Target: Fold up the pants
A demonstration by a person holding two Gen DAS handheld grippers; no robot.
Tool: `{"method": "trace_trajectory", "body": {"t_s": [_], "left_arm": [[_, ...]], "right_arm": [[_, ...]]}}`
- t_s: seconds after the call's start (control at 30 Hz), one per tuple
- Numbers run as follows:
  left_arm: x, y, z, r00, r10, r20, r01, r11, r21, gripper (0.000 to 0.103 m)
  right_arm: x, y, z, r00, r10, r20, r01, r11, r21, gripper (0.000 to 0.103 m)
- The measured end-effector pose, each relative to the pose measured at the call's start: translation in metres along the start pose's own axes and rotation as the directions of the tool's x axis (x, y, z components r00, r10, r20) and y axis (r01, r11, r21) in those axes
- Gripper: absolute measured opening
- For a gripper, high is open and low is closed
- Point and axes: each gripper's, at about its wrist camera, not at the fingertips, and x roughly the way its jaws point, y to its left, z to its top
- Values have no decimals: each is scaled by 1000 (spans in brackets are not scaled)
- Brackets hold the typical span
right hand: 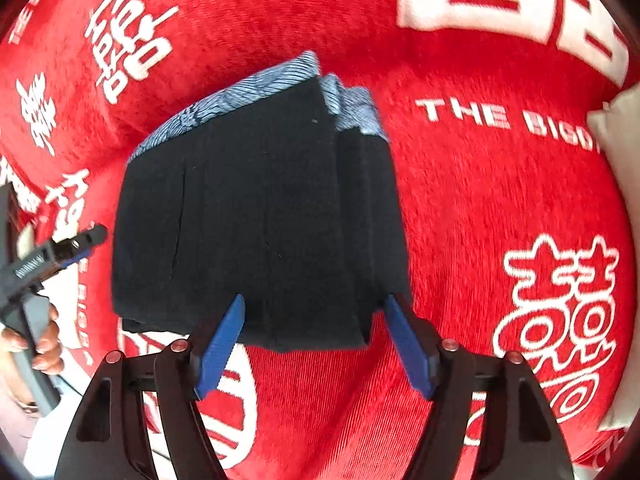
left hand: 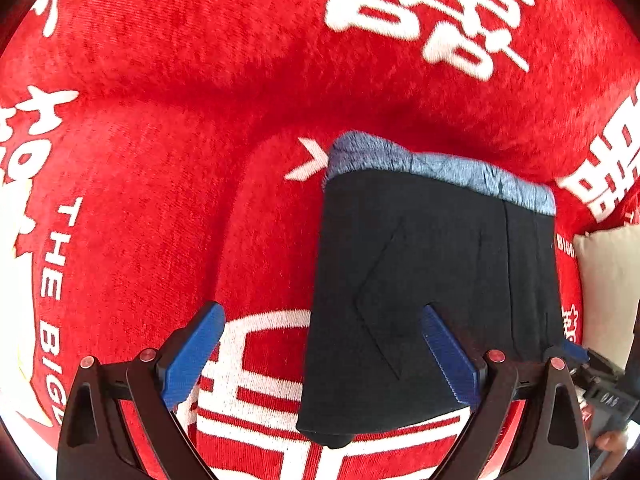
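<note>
Pants, dark with a blue patterned waistband, lie folded into a compact rectangle on a red blanket. Left tool and right tool hover open, gripping nothing. Folding looks nearly finished.

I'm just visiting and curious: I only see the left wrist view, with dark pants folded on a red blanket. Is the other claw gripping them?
Observer: No. In the right wrist view the right claw is open, its blue pads on either side of the near edge of the pants.
Operator: Who moves my claw, then?
Observer: A person. That view shows a hand wrapped around the handle of the left claw, to the left of the pants.
</note>
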Motion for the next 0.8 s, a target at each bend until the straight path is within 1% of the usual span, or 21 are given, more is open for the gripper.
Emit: {"method": "trace_trajectory", "body": {"t_s": [0.1,0.17,0.23,0.33,0.47,0.6,0.67,0.73,0.8], "left_arm": [[10,-5,-3,1000,-11,-19,12,1000,27,99],[14,-9,-3,1000,-17,-17,18,999,38,99],[16,-11,0,1000,-21,-19,22,999,41,99],[22,-9,7,998,-52,-30,52,998,17,99],[25,-3,18,991,-122,-59,120,992,-28,99],[37,-2,27,987,-134,-89,132,991,-28,99],[44,-4,31,984,-141,-106,140,990,-16,99],[49,-7,34,977,-172,-129,173,985,-6,99],[55,-11,36,970,-194,-150,197,980,9,99]], "right_arm": [[-7,-12,-4,1000,24,-12,-23,999,36,76],[-10,-20,-4,999,37,-16,-36,998,53,76],[-11,-33,1,999,52,-18,-50,996,72,76],[-13,-53,9,997,70,-20,-67,991,117,76],[-11,-75,27,992,125,-10,-122,980,156,76],[-3,-97,47,968,249,-19,-240,949,206,76],[5,-106,56,949,315,-33,-300,927,226,76],[14,-114,64,927,370,-53,-349,907,236,76],[20,-117,67,918,392,-60,-370,901,229,76]]}}
